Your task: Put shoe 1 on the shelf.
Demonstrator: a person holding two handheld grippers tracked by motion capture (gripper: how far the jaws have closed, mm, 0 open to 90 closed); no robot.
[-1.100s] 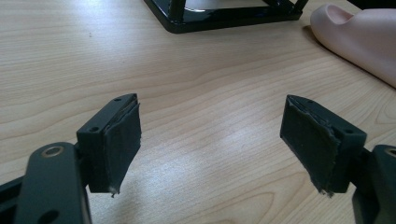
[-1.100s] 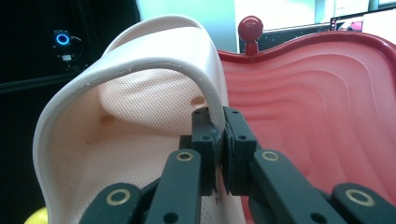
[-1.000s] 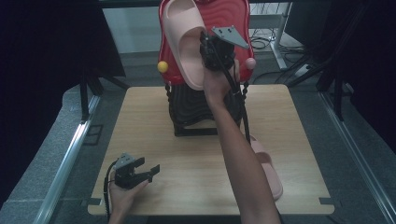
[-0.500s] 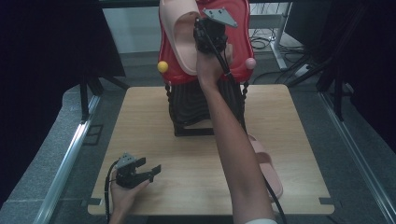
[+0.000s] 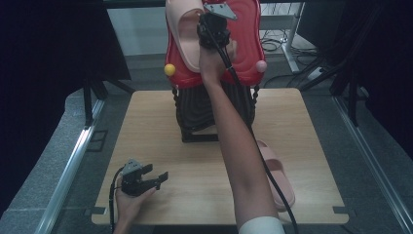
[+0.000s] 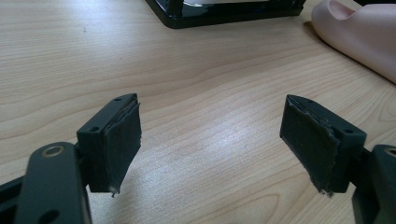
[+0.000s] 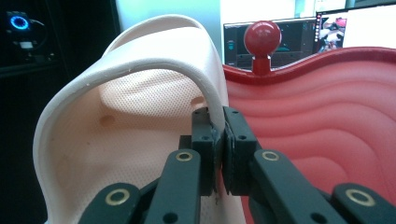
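Right gripper view puts you straight at the pinch: the right gripper (image 7: 219, 149) has its jaws clamped tight on the strap edge of a pale pink slipper (image 7: 140, 140), the thin band squeezed flat between the pads. Grabbing it by the strap makes sense to me, since that's the one part slim enough to bite on, and it lets the sole hang free. Just past the slipper sits the ribbed face of a red rack panel (image 7: 327, 121) with a red ball knob (image 7: 262, 37) on its top rim, so my guess is the shoe is headed for a peg or slot up there.

From the high view, that right gripper (image 5: 214, 29) is raised way out at the far end of the table, holding the slipper (image 5: 182, 34) against the red panel (image 5: 246, 39), which stands on a black ribbed base (image 5: 195, 109). A yellow knob (image 5: 169, 69) and a pink knob (image 5: 261, 66) stick out at its sides.

The left gripper (image 5: 158, 178) rests low at the near left corner of the wooden table (image 5: 146, 126), jaws spread wide with nothing between them; the left gripper view shows bare wood between the pads (image 6: 122, 144). It looks parked, waiting its turn.

The second slipper (image 5: 277, 180) lies flat on the table by the right forearm, probably next.
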